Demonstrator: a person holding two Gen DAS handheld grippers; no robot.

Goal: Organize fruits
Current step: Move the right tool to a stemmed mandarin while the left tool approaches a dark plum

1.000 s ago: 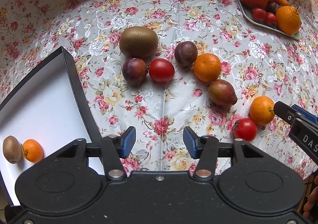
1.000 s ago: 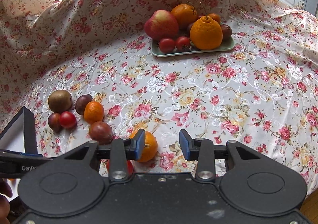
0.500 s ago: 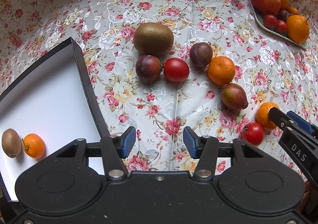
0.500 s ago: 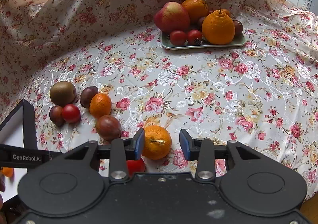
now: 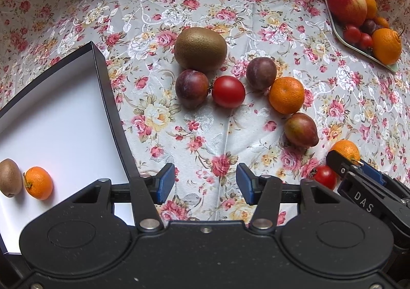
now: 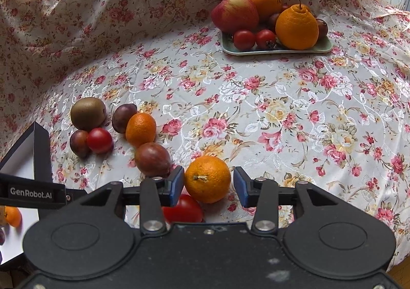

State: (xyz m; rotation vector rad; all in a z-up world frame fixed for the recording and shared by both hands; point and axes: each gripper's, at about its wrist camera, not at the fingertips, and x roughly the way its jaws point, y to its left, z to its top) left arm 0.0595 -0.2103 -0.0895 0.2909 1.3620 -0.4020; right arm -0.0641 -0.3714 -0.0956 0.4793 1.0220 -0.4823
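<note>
Right wrist view, taking the mandarin as landmark: to its left lie a plum and, lower, a tomato; the right gripper has its fingers open astride the mandarin, not yet touching; close gently at its widest girth, keeping the left finger clear of the plum, then lift straight; the left gripper hangs open and empty

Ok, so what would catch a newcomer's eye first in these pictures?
Probably the orange mandarin sitting between the open right gripper blue pads, on the floral tablecloth. Behind it, a green plate piled with fruit stands out at the far end.
</note>
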